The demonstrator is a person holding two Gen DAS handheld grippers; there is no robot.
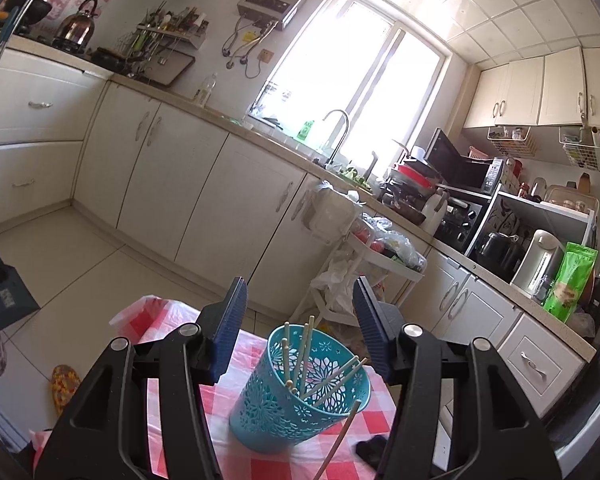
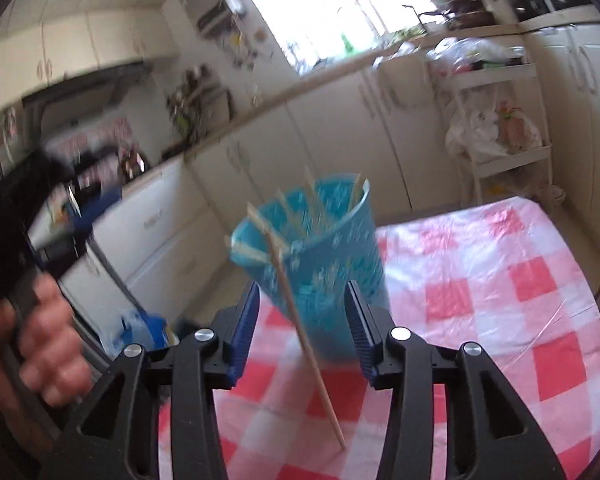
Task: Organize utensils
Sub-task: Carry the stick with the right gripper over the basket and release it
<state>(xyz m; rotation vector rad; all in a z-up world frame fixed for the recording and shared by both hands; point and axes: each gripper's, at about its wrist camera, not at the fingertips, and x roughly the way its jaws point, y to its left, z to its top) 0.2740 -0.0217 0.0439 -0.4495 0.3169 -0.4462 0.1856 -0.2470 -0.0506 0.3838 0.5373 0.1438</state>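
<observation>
Kitchen cabinets line the far wall behind a bench (image 1: pixel 260 460) covered in red-and-white check. Left tool (image 1: pixel 300 314): jaws spread wide, holding nothing, aimed at a teal perforated holder (image 1: pixel 292 408) standing mouth-up on the bench, chopsticks (image 1: pixel 306 350) upright inside. Right tool (image 2: pixel 302 312): jaws apart, empty. One loose chopstick (image 2: pixel 308 344) leans against the holder's rim, long axis steeply diagonal, lower tip on the bench.
</observation>
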